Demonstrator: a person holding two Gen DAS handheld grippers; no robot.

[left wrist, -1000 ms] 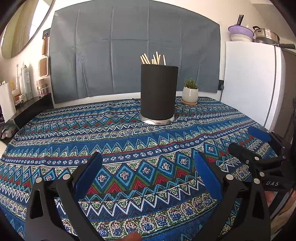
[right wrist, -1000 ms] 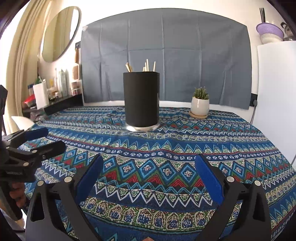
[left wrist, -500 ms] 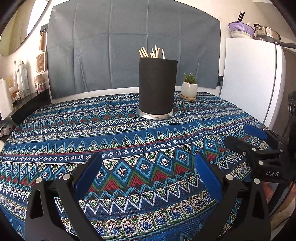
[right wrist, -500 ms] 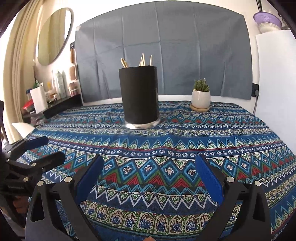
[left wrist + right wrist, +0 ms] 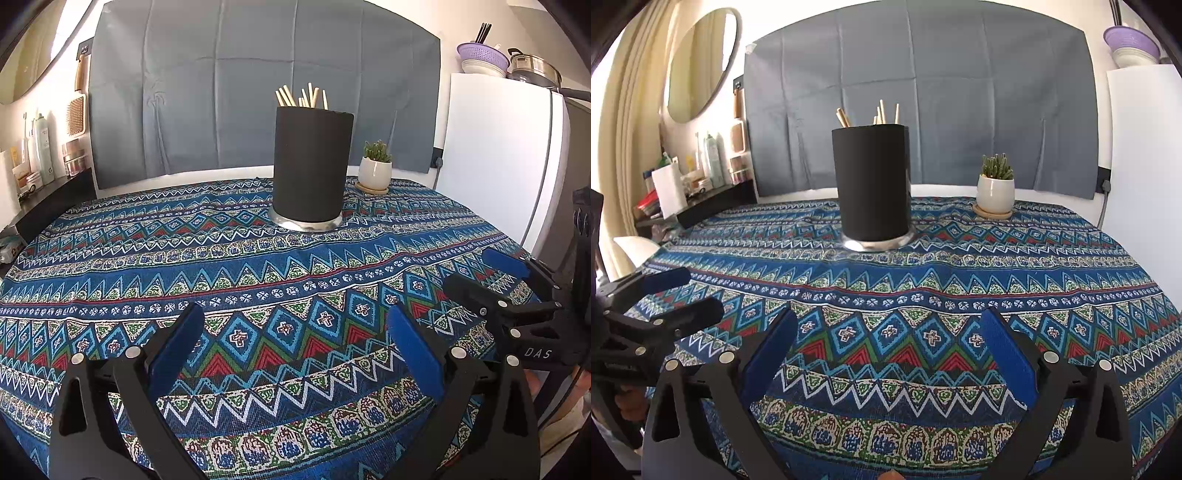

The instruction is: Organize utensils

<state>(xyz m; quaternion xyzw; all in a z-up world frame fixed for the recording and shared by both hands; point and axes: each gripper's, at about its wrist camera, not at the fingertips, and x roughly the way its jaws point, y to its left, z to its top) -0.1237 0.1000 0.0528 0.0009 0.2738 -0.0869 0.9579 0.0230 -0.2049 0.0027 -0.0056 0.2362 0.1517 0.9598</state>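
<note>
Left gripper (image 5: 295, 345): jaws spread wide, nothing between the blue pads, held low over the near edge of the desk (image 5: 110, 266). Right gripper (image 5: 888, 345): likewise spread and empty, also over the near edge. Each gripper shows in the other's view: the right one at 3 o'clock in the left wrist view, the left one at 9 o'clock in the right wrist view.

Surface: desk covered by a tablecloth (image 5: 997, 266) in blue with white, green and red zigzag and diamond bands. No loose utensils lie on the visible cloth.

Task item: black cylindrical holder (image 5: 312, 166) on a shiny metal base, upright near the far middle of the desk, at 12 o'clock from both grippers and well apart from them. Pale wooden chopsticks (image 5: 301, 96) stand in it, tips above the rim.

Small succulent in a white pot (image 5: 995, 188) on a saucer, at 3 o'clock from the holder, near it but not touching.

Room: grey cloth (image 5: 258, 92) hung on the wall behind the desk. White fridge (image 5: 495, 155) at 2 o'clock, with a purple colander (image 5: 482, 57) and a lidded steel pot (image 5: 533, 68) on top. Round mirror (image 5: 700, 64) and beige curtain (image 5: 624, 129) at 10 o'clock; dark side shelf (image 5: 713, 201) below with bottles and a paper roll.
</note>
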